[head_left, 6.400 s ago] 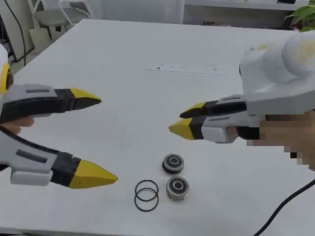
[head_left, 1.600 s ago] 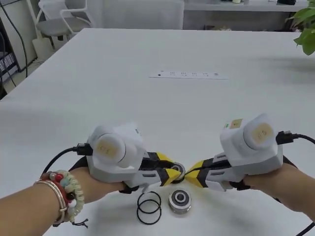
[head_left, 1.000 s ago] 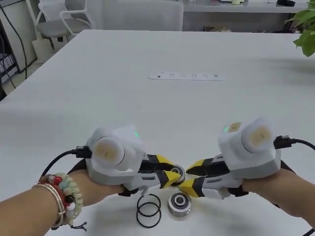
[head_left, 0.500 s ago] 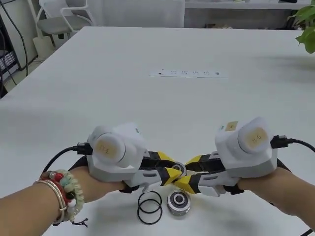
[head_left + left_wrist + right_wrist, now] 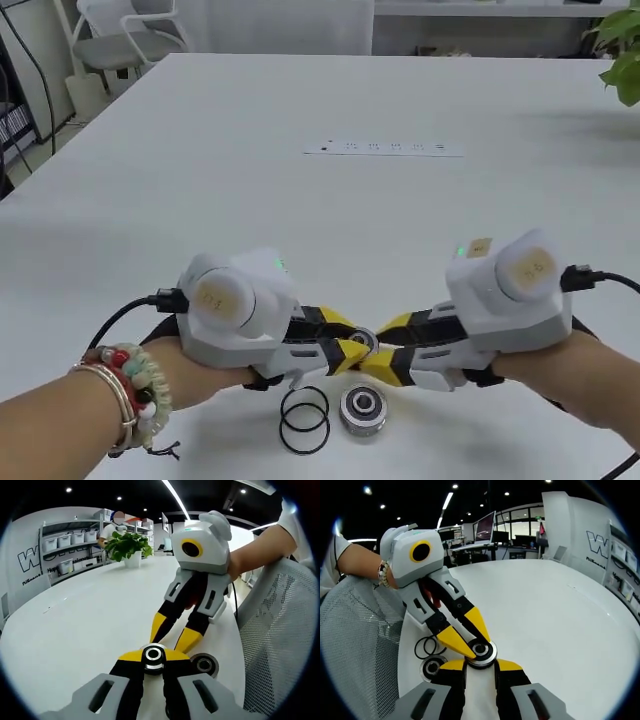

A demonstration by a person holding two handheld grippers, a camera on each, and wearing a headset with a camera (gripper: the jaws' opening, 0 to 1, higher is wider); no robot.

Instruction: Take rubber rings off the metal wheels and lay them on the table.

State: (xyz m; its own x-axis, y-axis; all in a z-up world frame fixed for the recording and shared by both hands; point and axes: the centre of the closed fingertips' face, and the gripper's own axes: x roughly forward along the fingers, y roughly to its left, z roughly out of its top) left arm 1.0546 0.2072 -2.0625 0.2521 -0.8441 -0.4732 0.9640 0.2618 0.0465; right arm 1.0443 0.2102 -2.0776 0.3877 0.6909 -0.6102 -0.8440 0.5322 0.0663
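Observation:
My left gripper [image 5: 352, 347] is shut on a small metal wheel [image 5: 362, 340] with a black rubber rim and holds it just above the table. In the left gripper view the wheel [image 5: 153, 655] sits flat between my yellow tips. My right gripper [image 5: 382, 345] faces it from the right, open, one jaw on each side of the wheel's rim [image 5: 483, 651]. A second wheel [image 5: 362, 410] lies on the table below them. Two loose black rubber rings [image 5: 304, 418] lie overlapping to its left.
A flat white strip [image 5: 385, 148] lies mid-table, far ahead. A black cable [image 5: 130, 315] trails from the left gripper. A potted plant [image 5: 622, 55] is at the far right corner and a chair [image 5: 120, 30] at the far left. A mesh chair back [image 5: 280, 630] is close behind.
Earlier both grippers hovered open with both wheels on the table. Now the left holds one wheel. Over the last second the right gripper's jaws parted and drew in around that wheel.

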